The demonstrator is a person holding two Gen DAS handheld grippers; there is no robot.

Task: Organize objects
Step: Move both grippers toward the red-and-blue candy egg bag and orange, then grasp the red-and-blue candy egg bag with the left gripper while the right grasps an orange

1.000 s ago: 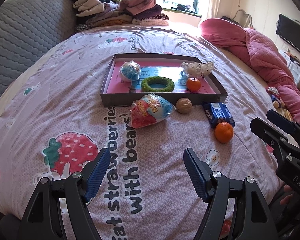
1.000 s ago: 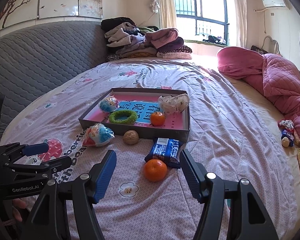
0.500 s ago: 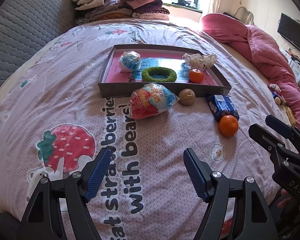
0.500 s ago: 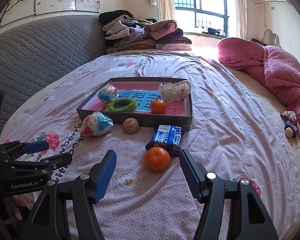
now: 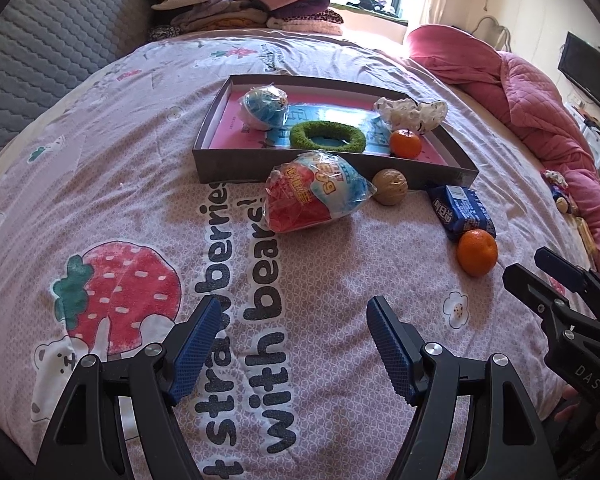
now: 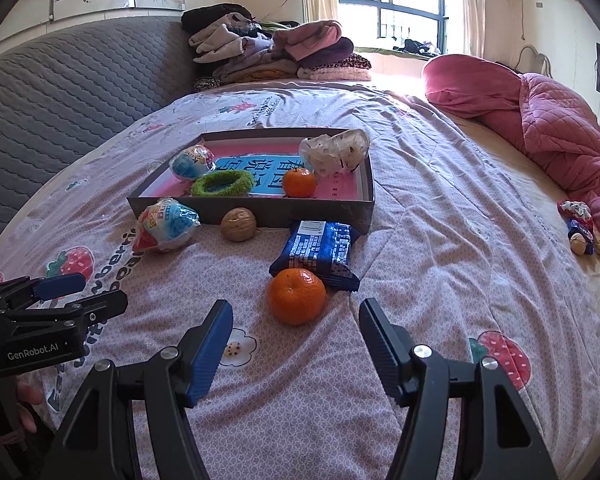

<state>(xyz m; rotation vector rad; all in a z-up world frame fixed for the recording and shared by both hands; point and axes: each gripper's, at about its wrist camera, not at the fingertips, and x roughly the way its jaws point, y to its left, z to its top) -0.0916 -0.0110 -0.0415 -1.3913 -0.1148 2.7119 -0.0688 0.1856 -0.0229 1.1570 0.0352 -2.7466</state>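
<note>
A shallow grey box (image 5: 300, 168) (image 6: 256, 220) lies on the bed, holding a blue-white packet, a green ring (image 5: 327, 136), a small orange (image 6: 299, 182) and a white crumpled bag. In front of it lie a red-blue snack bag (image 5: 316, 196) (image 6: 165, 225), a walnut (image 5: 389, 186) (image 6: 238, 224), a blue wrapped pack (image 5: 462, 210) (image 6: 320, 250) and a loose orange (image 5: 477, 252) (image 6: 296, 297). My left gripper (image 5: 294, 334) is open above the printed sheet, short of the snack bag. My right gripper (image 6: 296, 338) is open, just short of the loose orange.
Folded clothes (image 6: 276, 54) are piled at the bed's far end beside a grey quilted headboard (image 6: 60, 92). A pink quilt (image 6: 540, 120) is bunched on the right, with small toys and snacks (image 6: 580, 228) near it. A hand shows under each gripper.
Both grippers have sunk toward the bed and tilted down; the objects now sit higher and larger in view. The right gripper has closed in on the loose orange. Nothing was grasped.
</note>
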